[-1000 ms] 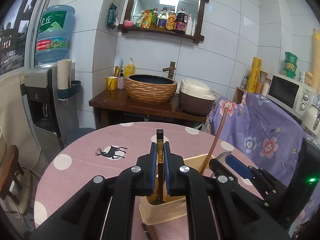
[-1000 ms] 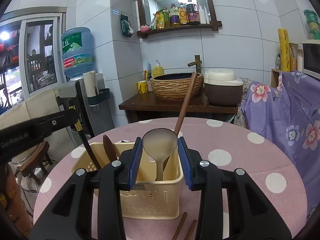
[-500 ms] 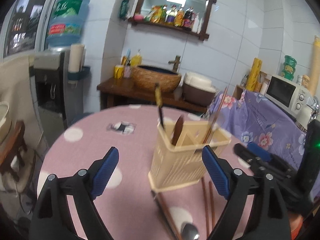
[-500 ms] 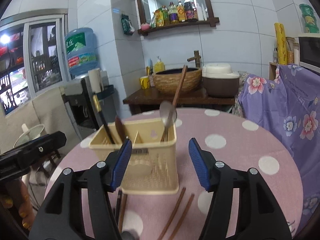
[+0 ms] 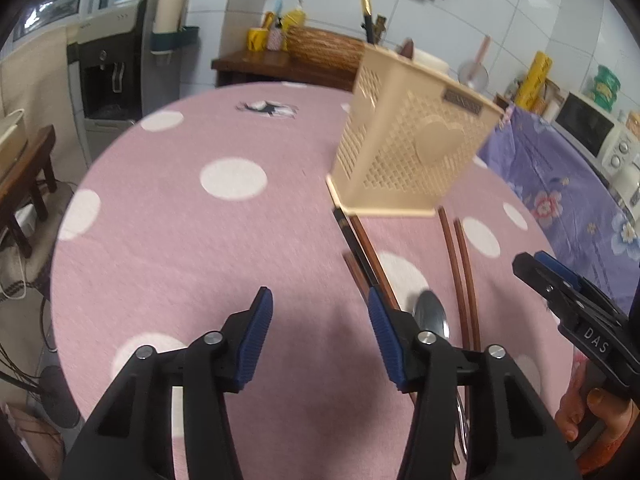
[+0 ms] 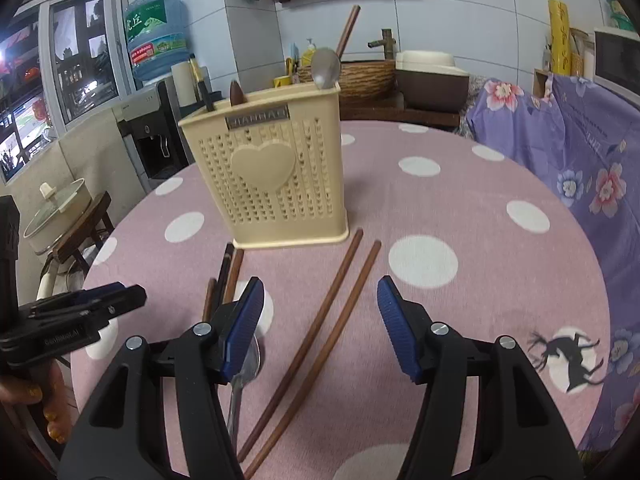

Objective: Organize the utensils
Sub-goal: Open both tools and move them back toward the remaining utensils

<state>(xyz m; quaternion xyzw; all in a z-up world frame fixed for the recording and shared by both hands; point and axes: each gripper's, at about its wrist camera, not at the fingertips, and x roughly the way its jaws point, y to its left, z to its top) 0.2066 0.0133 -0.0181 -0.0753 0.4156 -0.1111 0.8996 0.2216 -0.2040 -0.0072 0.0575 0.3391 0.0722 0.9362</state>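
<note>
Utensils partly sorted: several stand in the holder (image 6: 276,176); chopsticks (image 6: 320,332) and a spoon (image 6: 248,364) lie lower-centre. Your left hand-held gripper (image 5: 320,334) and right hand-held gripper (image 6: 320,320) gape empty.

Pink worktop (image 6: 460,184) with white polka dots, cream perforated utensil holder (image 6: 268,176) with heart motif, reddish-brown chopsticks (image 6: 320,332), silver spoon (image 6: 246,368), blue-padded black claws, purple floral cloth (image 6: 580,152)

I see: holder (image 6: 272,176) matt perforated beige plastic | chopsticks (image 6: 320,332) smooth brown wood | spoon (image 6: 246,364) glossy metal | tablecloth (image 6: 460,208) matt pink cloth
</note>
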